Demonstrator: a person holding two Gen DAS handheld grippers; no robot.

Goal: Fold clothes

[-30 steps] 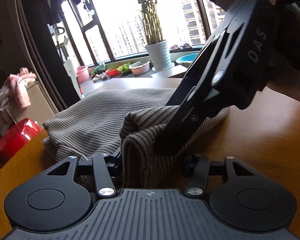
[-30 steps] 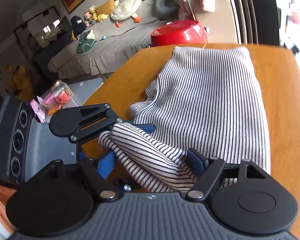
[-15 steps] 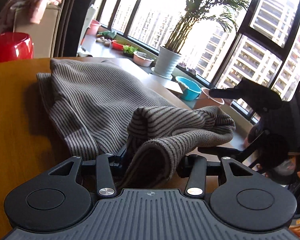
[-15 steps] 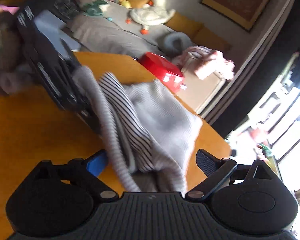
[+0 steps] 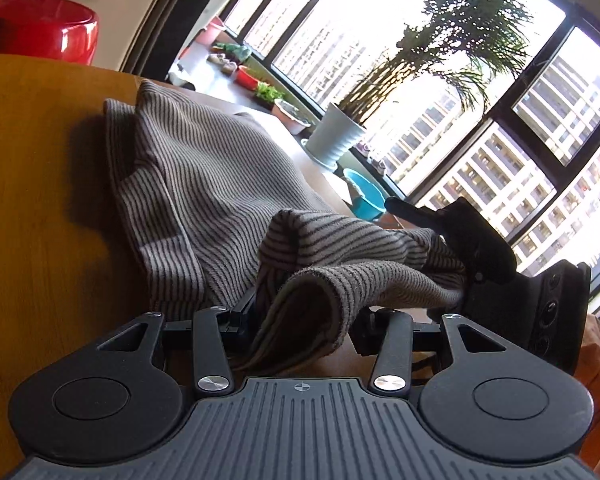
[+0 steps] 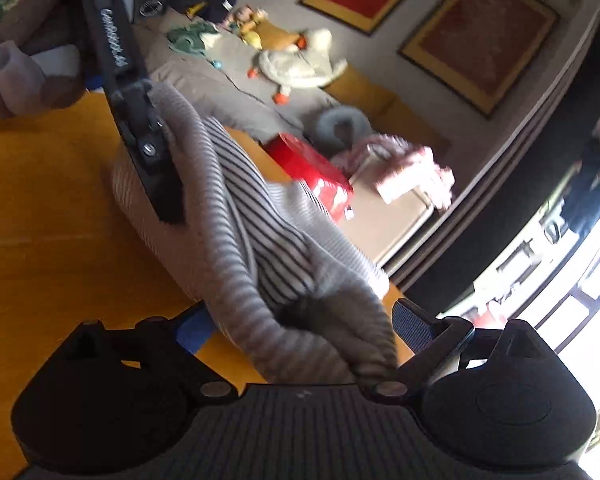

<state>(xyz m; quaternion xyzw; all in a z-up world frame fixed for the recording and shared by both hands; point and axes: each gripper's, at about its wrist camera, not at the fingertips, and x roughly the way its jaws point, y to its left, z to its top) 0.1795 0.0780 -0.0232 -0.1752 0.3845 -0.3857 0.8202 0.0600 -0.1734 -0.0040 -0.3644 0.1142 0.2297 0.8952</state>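
Note:
A grey striped knit garment (image 5: 204,184) lies on the wooden table (image 5: 40,220), with its near edge lifted into a fold. My left gripper (image 5: 300,316) is shut on one end of that raised edge. The right gripper (image 5: 452,248) holds the other end, off to the right at about the same height. In the right wrist view the garment (image 6: 268,248) runs away over the table (image 6: 40,220). A thick roll of it fills my right gripper (image 6: 300,324). The left gripper (image 6: 160,184) clamps the cloth at upper left, held by a gloved hand (image 6: 20,60).
A red stool (image 5: 40,28) stands beyond the table's far edge. A white potted plant (image 5: 336,140) and a blue bowl (image 5: 364,200) sit by the window. In the right wrist view a sofa with a plush duck (image 6: 300,64) lies behind.
Both grippers have swung round with the folded edge still in them. The right gripper, earlier crossing close over the left, now sits off to its right.

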